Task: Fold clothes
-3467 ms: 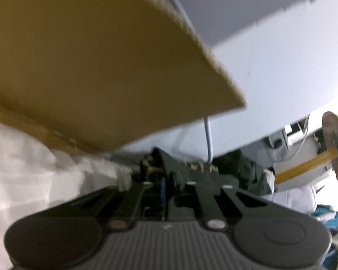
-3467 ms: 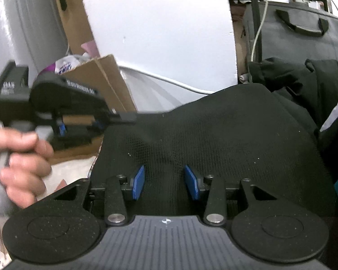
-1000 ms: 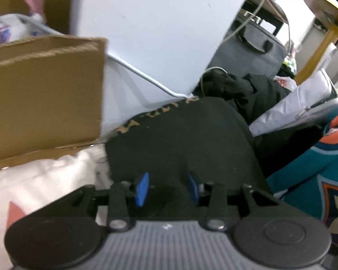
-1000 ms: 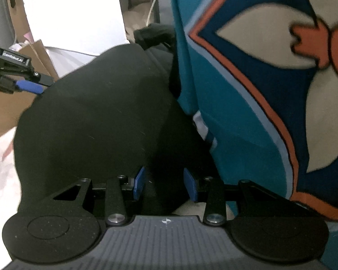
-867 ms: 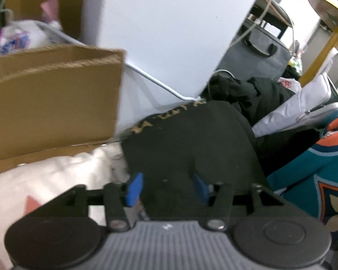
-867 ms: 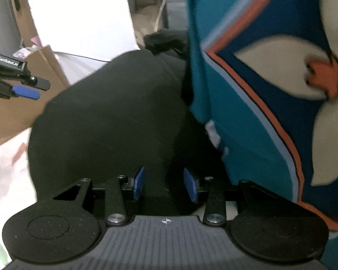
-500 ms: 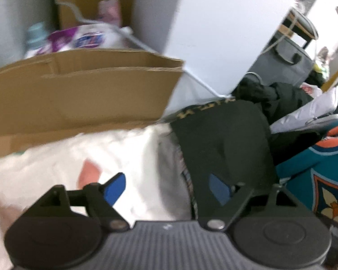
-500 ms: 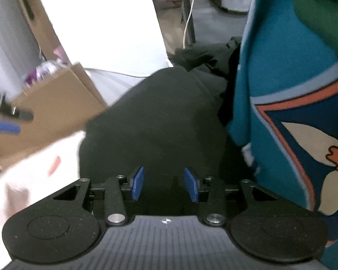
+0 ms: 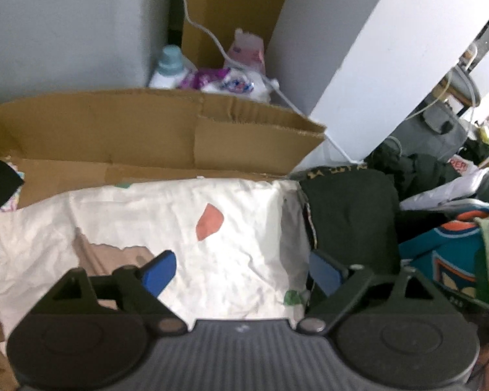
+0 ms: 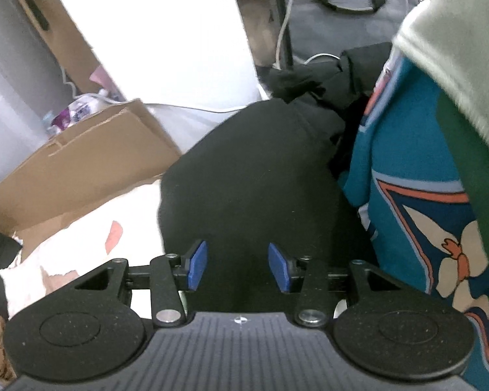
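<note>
A folded black garment [image 9: 348,208] with yellow lettering along its far edge lies at the right edge of a white patterned sheet [image 9: 185,228]. My left gripper [image 9: 241,273] is wide open and empty above the sheet, just left of the garment. In the right wrist view the black garment [image 10: 251,189] lies straight ahead. My right gripper [image 10: 238,265] hovers over its near part with the blue pads apart and nothing between them.
A flattened cardboard box [image 9: 153,137] stands behind the sheet, with detergent bottles [image 9: 169,68] and a white cable behind it. A white panel [image 9: 375,52] rises at back right. A teal patterned cloth [image 10: 417,202], dark clothes [image 10: 313,81] and a grey bag [image 10: 339,16] crowd the right.
My left gripper let go of the black garment, opened wide and drew back left over the sheet. My right gripper pulled back from the garment; its pads keep the same gap.
</note>
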`<state>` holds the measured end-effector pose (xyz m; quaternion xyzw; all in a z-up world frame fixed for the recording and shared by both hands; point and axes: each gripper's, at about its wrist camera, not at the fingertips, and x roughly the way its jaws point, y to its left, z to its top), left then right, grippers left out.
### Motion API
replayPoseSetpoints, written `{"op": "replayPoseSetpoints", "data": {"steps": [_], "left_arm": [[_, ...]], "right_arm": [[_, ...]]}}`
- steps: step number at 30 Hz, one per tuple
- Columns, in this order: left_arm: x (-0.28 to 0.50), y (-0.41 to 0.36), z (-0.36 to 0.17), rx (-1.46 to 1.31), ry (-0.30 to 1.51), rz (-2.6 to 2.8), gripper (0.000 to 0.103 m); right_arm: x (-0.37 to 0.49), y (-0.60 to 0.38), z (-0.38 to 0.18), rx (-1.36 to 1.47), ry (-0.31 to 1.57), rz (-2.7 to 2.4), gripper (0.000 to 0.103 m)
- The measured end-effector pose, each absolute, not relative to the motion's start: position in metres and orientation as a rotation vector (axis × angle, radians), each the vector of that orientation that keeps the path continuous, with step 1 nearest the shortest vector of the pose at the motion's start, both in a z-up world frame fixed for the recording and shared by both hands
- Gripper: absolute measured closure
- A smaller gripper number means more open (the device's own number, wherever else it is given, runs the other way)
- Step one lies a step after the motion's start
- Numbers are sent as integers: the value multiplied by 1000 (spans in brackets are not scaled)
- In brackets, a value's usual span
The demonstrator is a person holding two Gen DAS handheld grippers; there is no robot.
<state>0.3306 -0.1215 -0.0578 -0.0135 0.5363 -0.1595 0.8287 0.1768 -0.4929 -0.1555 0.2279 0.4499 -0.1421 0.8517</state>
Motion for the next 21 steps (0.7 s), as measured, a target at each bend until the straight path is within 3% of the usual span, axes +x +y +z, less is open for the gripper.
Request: {"op": "replayPoseSetpoints", "data": {"steps": [8,21], "left_arm": [[284,-66,2,-51,1130,-273,3],[222,14,60,-82,1092,-241,1]], "right_arm": [[170,-471,-96,573,975,-212,16],[143,-421,-1,520,1063,-217,7]]}}
